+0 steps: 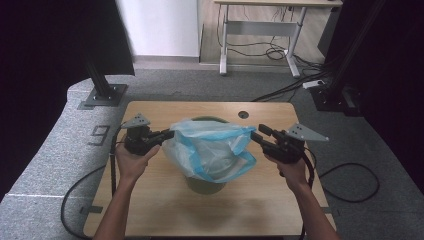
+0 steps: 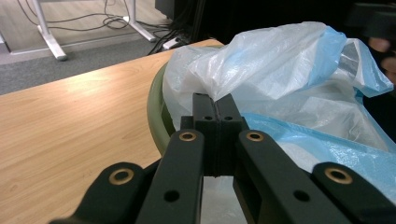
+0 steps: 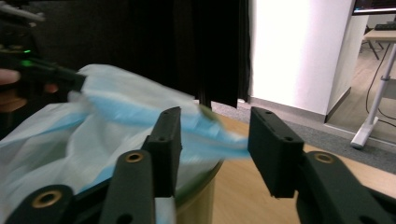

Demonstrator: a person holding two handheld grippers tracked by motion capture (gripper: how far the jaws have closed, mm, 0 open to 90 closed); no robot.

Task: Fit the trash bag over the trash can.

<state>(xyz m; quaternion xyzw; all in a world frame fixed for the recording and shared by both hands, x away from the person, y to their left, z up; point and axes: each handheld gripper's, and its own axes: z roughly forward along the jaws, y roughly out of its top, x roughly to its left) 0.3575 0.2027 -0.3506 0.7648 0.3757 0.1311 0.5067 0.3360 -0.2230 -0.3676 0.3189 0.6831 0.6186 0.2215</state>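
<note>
Here, bag (image 2: 280,60) in left claw (image 2: 215,109)

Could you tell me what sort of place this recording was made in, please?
Probably an office or lab set up for recording. A wooden table stands on grey carpet between dark curtains, with a black stand base bolted beside it. Behind it stands a desk with white legs, loose cables beneath.
</note>
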